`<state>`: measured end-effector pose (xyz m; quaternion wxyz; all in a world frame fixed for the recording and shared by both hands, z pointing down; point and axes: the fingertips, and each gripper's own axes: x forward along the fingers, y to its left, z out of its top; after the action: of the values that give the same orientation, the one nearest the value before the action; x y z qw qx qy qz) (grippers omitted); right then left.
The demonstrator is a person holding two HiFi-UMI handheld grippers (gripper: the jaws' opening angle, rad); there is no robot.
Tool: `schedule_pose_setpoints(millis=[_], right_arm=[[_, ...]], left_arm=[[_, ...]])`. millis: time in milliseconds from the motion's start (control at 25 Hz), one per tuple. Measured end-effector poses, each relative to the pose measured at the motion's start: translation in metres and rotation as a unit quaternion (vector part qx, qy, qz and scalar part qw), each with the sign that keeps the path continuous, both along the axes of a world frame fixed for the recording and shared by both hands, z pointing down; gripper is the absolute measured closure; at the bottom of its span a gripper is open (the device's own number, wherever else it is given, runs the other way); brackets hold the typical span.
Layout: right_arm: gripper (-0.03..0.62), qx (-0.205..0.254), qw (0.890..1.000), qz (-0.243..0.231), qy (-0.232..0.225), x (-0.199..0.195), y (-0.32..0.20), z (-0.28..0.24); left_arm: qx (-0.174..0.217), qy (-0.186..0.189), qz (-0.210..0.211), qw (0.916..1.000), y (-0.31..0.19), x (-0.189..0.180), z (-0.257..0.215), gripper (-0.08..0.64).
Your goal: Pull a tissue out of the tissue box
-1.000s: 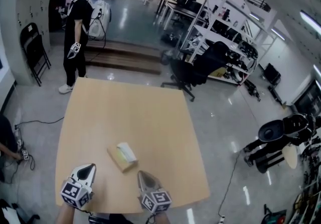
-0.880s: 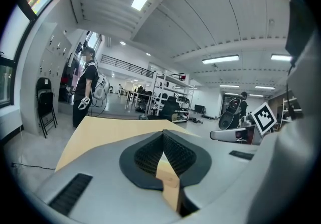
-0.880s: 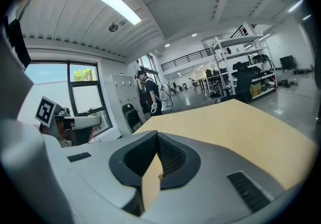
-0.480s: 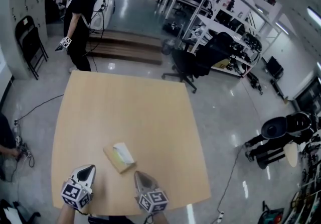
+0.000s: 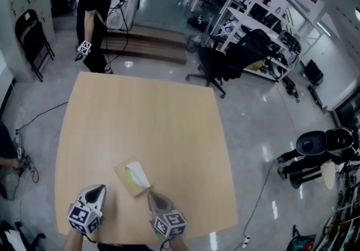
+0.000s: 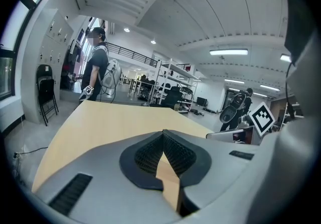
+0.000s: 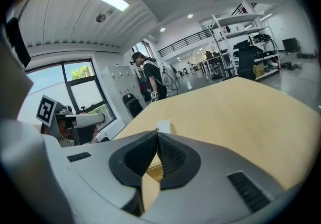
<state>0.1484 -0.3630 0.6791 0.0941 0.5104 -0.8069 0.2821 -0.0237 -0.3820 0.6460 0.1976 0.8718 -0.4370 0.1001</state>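
Tissue box (image 5: 127,182) sits on the tabletop (image 5: 146,115) near our edge, just ahead of the right tongs (image 5: 152,195) — long axis slanting far-left to near-right. Left tongs (image 5: 99,188) lie farther off. Both pairs pinched together, nothing between them — we judge the right hand better placed.

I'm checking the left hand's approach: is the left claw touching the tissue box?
Apart. The head view shows bare table between the left claw and the tissue box.

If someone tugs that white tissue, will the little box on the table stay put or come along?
The tissue box looks small and cardboard, probably light, so it may lift or slide on the smooth table. The tissue itself sticks up crumpled, likely floppy.
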Motion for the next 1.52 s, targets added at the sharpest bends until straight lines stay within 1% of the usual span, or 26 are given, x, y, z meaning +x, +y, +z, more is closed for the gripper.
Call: schedule_pose_setpoints(millis=[160, 200, 280, 440, 720, 960, 1040, 1120, 1160, 1240, 1360, 1520], right_arm=[[0.581, -0.005, 1.0, 0.002, 0.003, -0.001, -0.009, 0.007], [0.568, -0.006, 1.0, 0.001, 0.0, -0.002, -0.011, 0.008], [0.493, -0.011, 1.0, -0.004, -0.011, -0.004, -0.015, 0.01], [0.428, -0.018, 1.0, -0.002, -0.01, -0.005, -0.023, 0.013], [0.423, -0.03, 0.999, -0.013, -0.015, -0.01, -0.028, 0.018], [0.43, -0.034, 0.999, -0.029, -0.014, -0.013, -0.029, 0.018], [0.474, -0.035, 0.999, -0.025, -0.011, -0.01, -0.028, 0.018], [0.485, -0.036, 0.999, -0.021, -0.009, -0.007, -0.027, 0.018], [0.507, -0.035, 0.999, -0.019, -0.007, -0.006, -0.027, 0.018], [0.524, -0.034, 0.999, -0.015, -0.002, -0.003, -0.027, 0.019], [0.58, -0.031, 0.999, -0.006, 0.006, 0.001, -0.028, 0.02], [0.588, -0.029, 1.0, -0.008, 0.006, 0.001, -0.028, 0.02]], left_arm=[[-0.011, -0.002, 0.0, 0.9999, -0.005, -0.001, 0.003, 0.552], [-0.012, -0.002, -0.001, 0.9999, -0.007, -0.001, 0.005, 0.552], [-0.013, -0.003, -0.003, 0.9999, -0.011, -0.001, 0.006, 0.552], [-0.015, -0.005, -0.003, 0.9999, -0.017, -0.002, 0.005, 0.552], [-0.019, -0.007, -0.009, 0.9998, -0.021, -0.008, 0.005, 0.552], [-0.021, -0.007, -0.007, 0.9997, -0.023, -0.006, 0.007, 0.552], [-0.021, -0.006, -0.006, 0.9998, -0.022, -0.004, 0.006, 0.552], [-0.02, -0.005, -0.007, 0.9998, -0.021, -0.003, 0.006, 0.552], [-0.021, -0.005, -0.006, 0.9998, -0.021, -0.003, 0.006, 0.552], [-0.02, -0.006, -0.006, 0.9998, -0.02, -0.003, 0.007, 0.552], [-0.017, -0.006, -0.007, 0.9998, -0.021, -0.002, 0.007, 0.552], [-0.015, -0.006, -0.008, 0.9998, -0.019, -0.004, 0.006, 0.552]])
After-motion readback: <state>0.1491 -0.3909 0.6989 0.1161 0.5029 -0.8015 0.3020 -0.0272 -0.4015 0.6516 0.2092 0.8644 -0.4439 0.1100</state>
